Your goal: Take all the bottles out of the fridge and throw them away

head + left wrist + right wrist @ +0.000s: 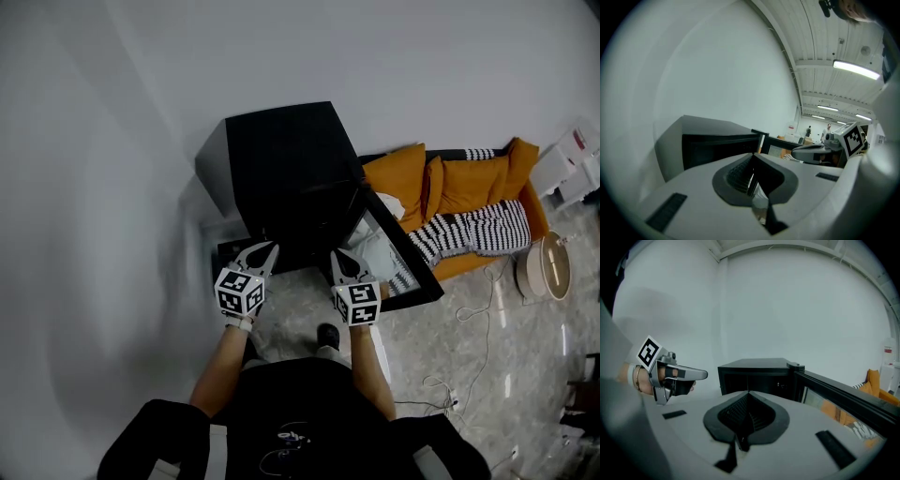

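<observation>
A white wall [94,141] and pale stone-patterned floor [450,337] surround a small black box-shaped fridge [281,159]. It stands on the floor, its glass door [398,253] swung open toward an orange sofa [450,187]. Just before it hover the left hand-held gripper [269,246] and right hand-held gripper [339,253], both with jaws closed together and holding nothing. The fridge's interior is too dark to read.

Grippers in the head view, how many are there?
2. The left gripper sits before the black fridge, the right gripper near its open door. None appear hidden.
</observation>
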